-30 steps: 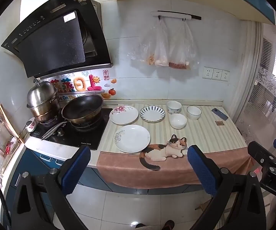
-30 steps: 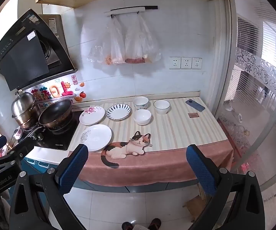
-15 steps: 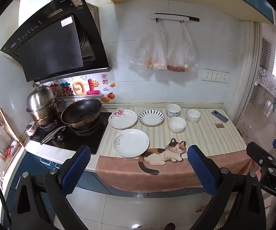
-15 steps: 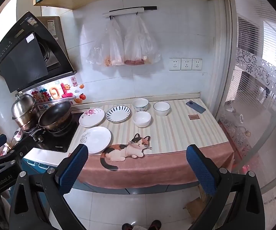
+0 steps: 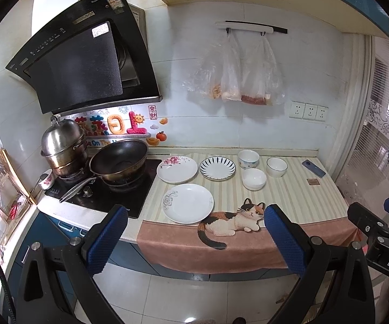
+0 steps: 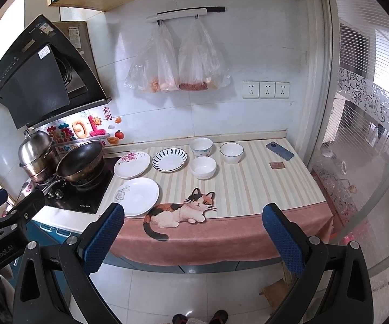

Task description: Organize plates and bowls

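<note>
Both our grippers, left gripper [image 5: 194, 232] and right gripper [image 6: 193, 230], stand spread wide and empty at the lower frame, well short of the counter [image 5: 288, 194]. At centre frame, three plates [image 5: 187, 202] and three bowls [image 5: 253, 178] lie separately, none stacked. We judge the organizing not begun: every plate and bowl remains to be gathered.

Kitchen counter [image 5: 297, 197] under a striped cloth [image 5: 288, 189] with a cat print. On it: three plates [image 5: 187, 202] to the left, three bowls [image 5: 253, 178] beside them, phone [image 5: 313, 168] far right. Stove [image 5: 100, 191] alongside.
</note>
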`<state>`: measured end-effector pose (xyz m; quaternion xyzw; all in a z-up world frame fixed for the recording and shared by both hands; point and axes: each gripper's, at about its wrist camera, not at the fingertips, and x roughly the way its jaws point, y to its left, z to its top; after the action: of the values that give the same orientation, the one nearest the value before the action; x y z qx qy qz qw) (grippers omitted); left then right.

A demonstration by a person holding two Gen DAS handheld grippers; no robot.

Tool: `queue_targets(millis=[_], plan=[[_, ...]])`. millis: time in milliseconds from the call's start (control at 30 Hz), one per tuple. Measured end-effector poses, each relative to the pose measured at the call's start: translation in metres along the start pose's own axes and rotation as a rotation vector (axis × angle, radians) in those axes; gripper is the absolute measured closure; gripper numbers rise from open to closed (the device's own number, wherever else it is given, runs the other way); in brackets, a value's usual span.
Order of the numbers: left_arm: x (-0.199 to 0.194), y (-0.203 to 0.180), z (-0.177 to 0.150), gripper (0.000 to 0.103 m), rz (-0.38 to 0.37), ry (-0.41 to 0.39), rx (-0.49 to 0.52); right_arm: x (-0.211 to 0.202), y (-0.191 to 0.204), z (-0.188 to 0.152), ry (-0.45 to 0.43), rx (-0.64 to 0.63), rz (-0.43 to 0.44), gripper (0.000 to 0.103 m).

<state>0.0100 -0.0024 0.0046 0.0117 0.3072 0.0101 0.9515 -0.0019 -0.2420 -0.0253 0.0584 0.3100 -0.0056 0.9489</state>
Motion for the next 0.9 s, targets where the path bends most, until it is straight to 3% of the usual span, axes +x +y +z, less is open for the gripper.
queue_targets(millis=[900], plan=[[0.007,0.002,0.008,0.0,-0.002,0.002,-0.003,0.011,0.008,0.012,0.002,-0.006,0.003,0.0]])
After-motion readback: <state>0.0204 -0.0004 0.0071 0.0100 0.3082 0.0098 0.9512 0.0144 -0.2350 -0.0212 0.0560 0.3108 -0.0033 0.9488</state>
